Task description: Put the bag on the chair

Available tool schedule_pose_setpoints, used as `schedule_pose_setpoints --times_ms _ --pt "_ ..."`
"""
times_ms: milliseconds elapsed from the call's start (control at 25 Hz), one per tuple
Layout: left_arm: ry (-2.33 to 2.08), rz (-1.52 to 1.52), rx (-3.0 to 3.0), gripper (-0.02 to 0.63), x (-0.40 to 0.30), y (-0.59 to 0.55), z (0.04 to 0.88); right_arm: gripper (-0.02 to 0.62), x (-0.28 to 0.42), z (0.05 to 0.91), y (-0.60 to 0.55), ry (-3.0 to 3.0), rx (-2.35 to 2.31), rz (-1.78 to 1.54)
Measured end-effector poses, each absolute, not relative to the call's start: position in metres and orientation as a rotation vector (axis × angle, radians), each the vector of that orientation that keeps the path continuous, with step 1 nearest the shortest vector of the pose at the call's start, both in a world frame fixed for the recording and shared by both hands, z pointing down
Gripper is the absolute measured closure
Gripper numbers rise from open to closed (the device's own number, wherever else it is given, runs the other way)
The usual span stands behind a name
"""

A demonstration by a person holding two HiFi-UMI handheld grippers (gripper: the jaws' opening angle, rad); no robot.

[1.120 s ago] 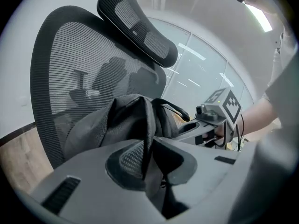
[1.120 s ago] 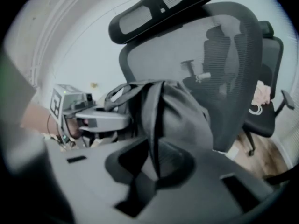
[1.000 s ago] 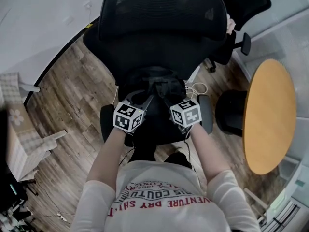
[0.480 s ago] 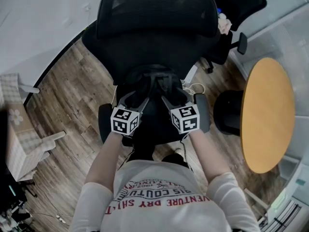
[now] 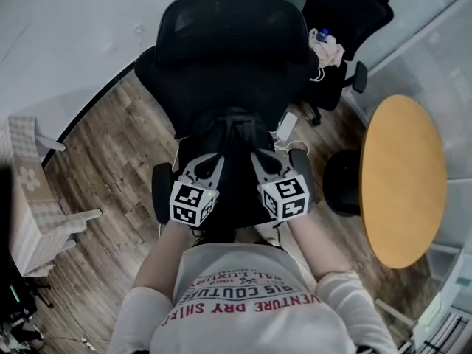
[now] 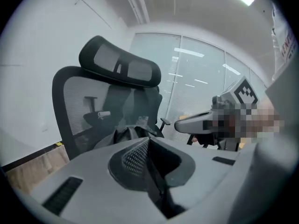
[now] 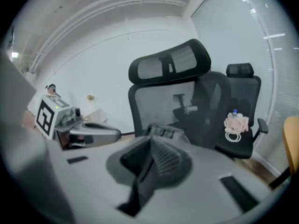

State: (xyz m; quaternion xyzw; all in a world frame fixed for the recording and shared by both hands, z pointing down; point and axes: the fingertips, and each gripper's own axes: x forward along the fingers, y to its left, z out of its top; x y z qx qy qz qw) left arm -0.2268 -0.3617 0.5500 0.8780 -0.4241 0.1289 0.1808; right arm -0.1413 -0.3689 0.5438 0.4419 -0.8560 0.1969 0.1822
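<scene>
Bag (image 5: 234, 127) lies on the seat of the black chair (image 5: 232, 43), at the far part of the seat, close under the mesh backrest. Whether it leans on the backrest I cannot tell. Left gripper (image 5: 212, 162) and right gripper (image 5: 258, 161) are at the near side of the bag, just beside it, one at each side. Both claws have just been closing. In each gripper view the two jaws meet with nothing between them, so neither holds the bag.

In my judgement the placing is done, and what remains is to leave the bag cleanly. To do this well, the grippers should go back toward the person and a little up, in a straight line and not sideways. What look like straps lie on top of the bag, and a jaw tip could hook one and pull the bag toward the near edge. It is also good to check once that the bag sits steady. The round table (image 5: 402, 175) at the right is well apart and makes no trouble.
</scene>
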Motion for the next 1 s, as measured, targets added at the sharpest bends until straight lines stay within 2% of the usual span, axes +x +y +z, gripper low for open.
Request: schedule_pose_setpoints --times_ms 280,640,1000 --pt "-1.327 0.235 2.657 0.572 -0.224 -0.345 0.454 0.561 -0.131 0.462 -0.357 -2.572 1.301 0.347" --pt "-1.297 0.198 2.67 0.572 -0.229 -0.319 0.404 0.568 -0.129 0.411 -0.335 -2.665 1.353 0.165" --pt "-1.315 0.205 2.717 0.572 -0.218 -0.316 0.388 0.569 -0.129 0.403 -0.325 -2.768 1.291 0.248"
